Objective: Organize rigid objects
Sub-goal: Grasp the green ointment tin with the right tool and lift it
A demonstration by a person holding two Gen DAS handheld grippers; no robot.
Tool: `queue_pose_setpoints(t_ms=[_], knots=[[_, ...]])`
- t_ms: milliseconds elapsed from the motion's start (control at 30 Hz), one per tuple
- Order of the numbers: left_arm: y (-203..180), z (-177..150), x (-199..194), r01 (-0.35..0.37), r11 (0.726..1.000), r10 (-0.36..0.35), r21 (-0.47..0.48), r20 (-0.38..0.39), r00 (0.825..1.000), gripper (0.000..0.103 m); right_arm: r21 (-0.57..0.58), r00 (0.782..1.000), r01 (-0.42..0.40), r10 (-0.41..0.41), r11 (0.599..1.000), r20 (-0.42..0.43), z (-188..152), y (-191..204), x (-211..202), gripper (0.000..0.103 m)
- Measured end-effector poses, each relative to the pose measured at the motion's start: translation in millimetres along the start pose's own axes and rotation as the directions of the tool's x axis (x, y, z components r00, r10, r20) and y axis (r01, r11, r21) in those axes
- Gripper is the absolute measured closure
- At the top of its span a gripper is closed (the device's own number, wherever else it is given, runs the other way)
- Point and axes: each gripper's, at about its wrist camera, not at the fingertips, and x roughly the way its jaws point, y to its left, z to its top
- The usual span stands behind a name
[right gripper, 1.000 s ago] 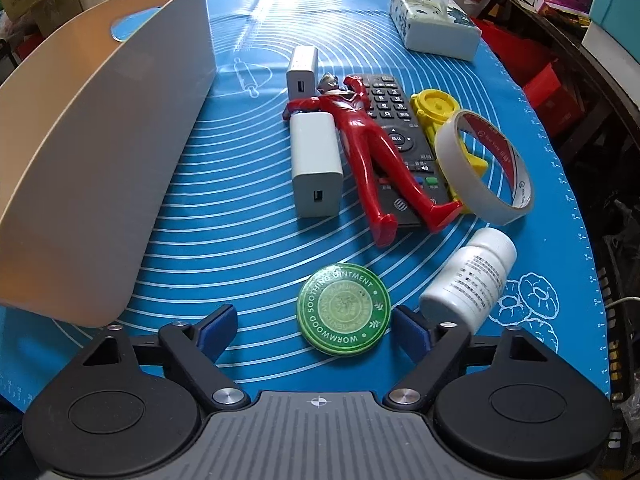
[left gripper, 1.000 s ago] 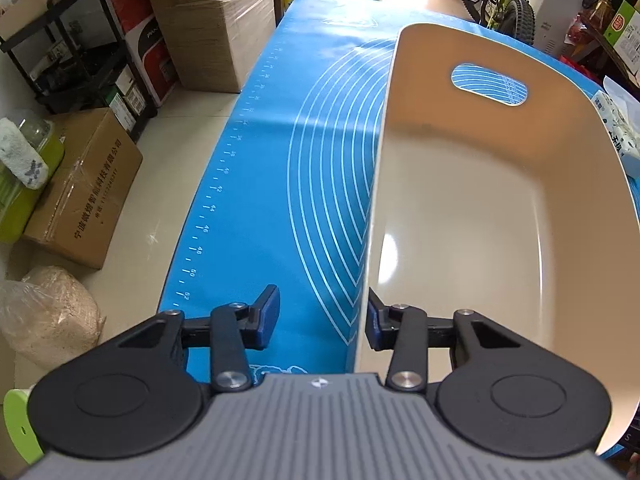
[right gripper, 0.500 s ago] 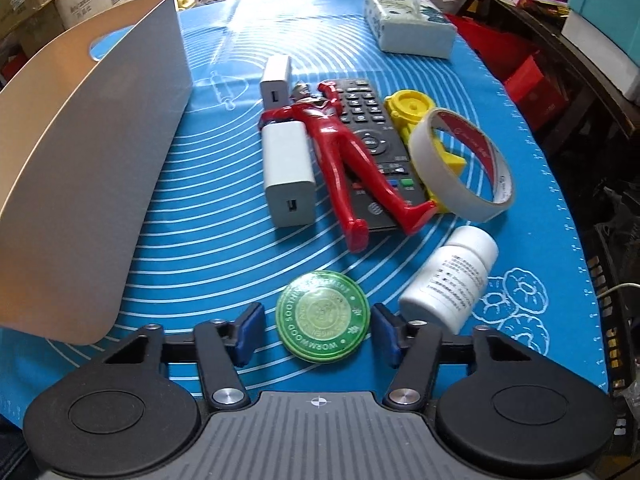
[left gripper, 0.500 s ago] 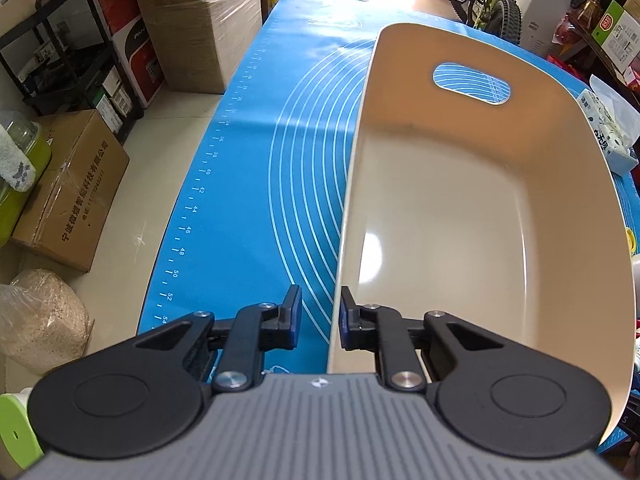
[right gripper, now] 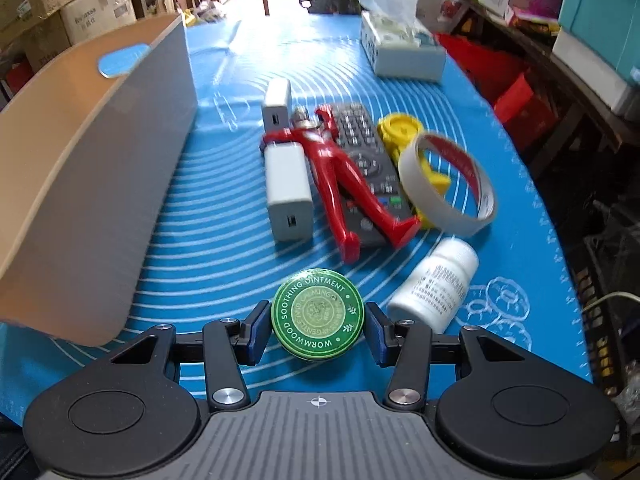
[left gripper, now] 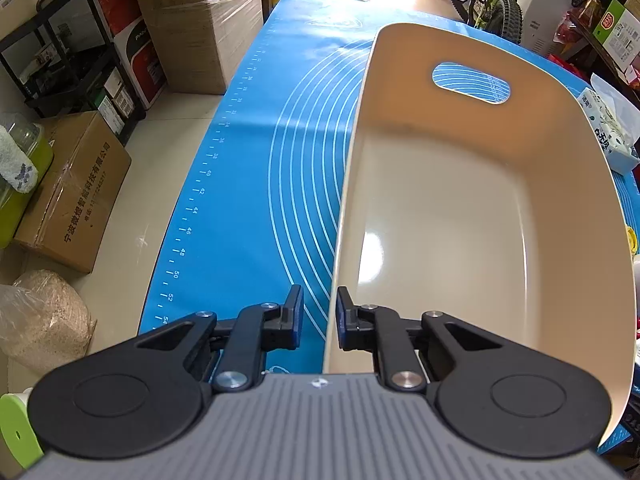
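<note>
A cream basket (left gripper: 400, 100) stands empty on the blue mat (left gripper: 260, 160). My left gripper (left gripper: 319, 316) straddles its near left wall. The right pad lies against the inner face, a strip of mat shows between the left pad and the rim, so it counts as open. In the right wrist view my right gripper (right gripper: 317, 314) is shut on a round green ointment tin (right gripper: 317, 308). Beyond it lie a white pill bottle (right gripper: 436, 284), a red figure (right gripper: 332, 176) on a remote (right gripper: 368, 160), two white chargers (right gripper: 288, 192), a tape ring (right gripper: 432, 208) and a yellow piece (right gripper: 400, 130).
The basket's grey outer wall (right gripper: 132, 184) runs along the left of the loose objects. A tissue pack (right gripper: 404, 48) sits at the far end of the mat. Cardboard boxes (left gripper: 72, 192) stand on the floor left of the table. Cluttered shelves line the right.
The left jaws narrowed around the basket wall. The right jaws came in from wide apart onto the green tin, which now sits held between the pads.
</note>
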Motion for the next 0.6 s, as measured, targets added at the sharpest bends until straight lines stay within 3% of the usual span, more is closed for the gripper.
queue_pose_setpoints(t_ms=[100, 200, 600], knots=[[1, 0, 0, 0.006, 1.000, -0.006, -0.007, 0.001, 1.000, 0.086, 0.003, 0.999, -0.004, 0.004, 1.000, 0.042, 8, 2, -14, 0.049], [2, -1, 0, 0.037, 0.999, -0.037, -0.014, 0.001, 0.999, 0.096, 0.009, 0.995, -0.012, 0.011, 1.000, 0.095, 18, 6, -30, 0.049], [3, -1, -1, 0.049, 0.999, -0.049, -0.018, 0.003, 0.999, 0.098, -0.088, 0.949, -0.066, 0.090, 0.994, 0.303, 78, 46, -93, 0.049]])
